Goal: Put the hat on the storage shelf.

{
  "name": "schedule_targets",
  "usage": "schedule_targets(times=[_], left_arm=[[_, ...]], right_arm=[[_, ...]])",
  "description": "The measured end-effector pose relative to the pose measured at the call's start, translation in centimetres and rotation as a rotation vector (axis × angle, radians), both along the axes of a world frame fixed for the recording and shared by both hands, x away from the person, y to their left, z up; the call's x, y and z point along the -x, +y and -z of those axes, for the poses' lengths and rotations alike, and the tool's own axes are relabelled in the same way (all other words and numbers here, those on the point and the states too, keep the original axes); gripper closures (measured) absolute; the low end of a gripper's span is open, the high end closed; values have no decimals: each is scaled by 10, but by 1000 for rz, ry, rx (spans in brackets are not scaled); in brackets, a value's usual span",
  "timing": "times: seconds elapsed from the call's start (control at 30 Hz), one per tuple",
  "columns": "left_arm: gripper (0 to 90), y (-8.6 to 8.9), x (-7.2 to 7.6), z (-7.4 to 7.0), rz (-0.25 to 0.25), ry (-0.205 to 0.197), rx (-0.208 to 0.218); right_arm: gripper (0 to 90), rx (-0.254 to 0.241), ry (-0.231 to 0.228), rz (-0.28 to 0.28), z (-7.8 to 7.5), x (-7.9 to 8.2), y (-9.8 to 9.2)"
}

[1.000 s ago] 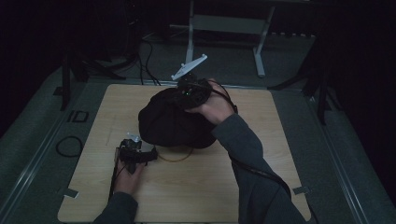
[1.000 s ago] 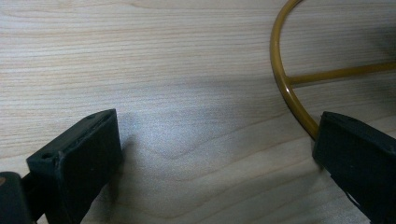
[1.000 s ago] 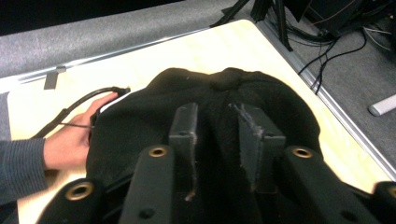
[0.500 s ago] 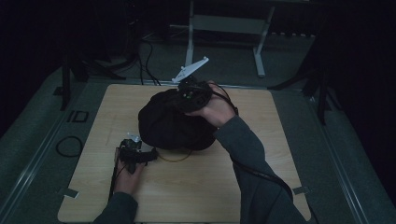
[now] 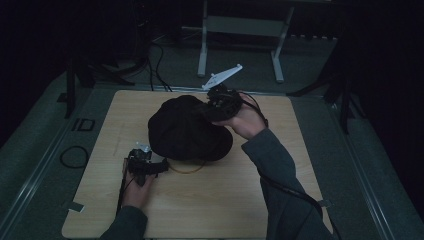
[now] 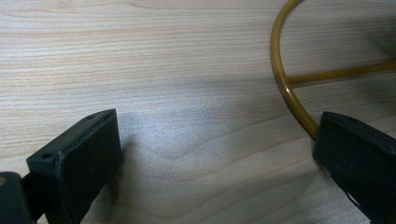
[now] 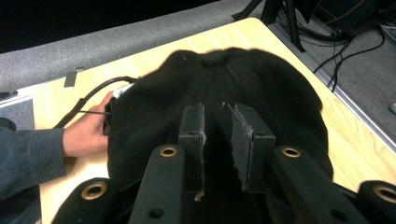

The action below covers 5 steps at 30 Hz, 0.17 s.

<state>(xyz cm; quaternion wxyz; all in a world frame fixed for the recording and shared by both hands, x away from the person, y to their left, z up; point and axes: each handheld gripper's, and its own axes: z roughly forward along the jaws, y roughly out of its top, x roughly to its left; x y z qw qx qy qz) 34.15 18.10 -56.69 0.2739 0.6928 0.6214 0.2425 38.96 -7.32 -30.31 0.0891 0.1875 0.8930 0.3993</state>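
Hiding most of the brown hoop (image 6: 282,79): black cap (image 5: 186,129).

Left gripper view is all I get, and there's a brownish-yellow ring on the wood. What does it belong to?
Observer: The ring runs under the near edge of a black hat lying on the wooden table.
Operator: What's the other gripper doing?
Observer: The right gripper is on the far side of the hat. Its jaws have just been closing, with hat fabric between them.
Operator: Where's mine?
Observer: The left gripper rests on the table by the hat's near left edge.
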Motion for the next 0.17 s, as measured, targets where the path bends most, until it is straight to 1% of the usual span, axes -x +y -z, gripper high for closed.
schedule_targets(times=[0.13, 0.17], left_arm=[[7, 0, 0, 0, 0, 0, 0], [7, 0, 0, 0, 0, 0, 0]], right_arm=[[739, -2, 10, 18, 5, -2, -12], [739, -2, 10, 18, 5, -2, -12]])
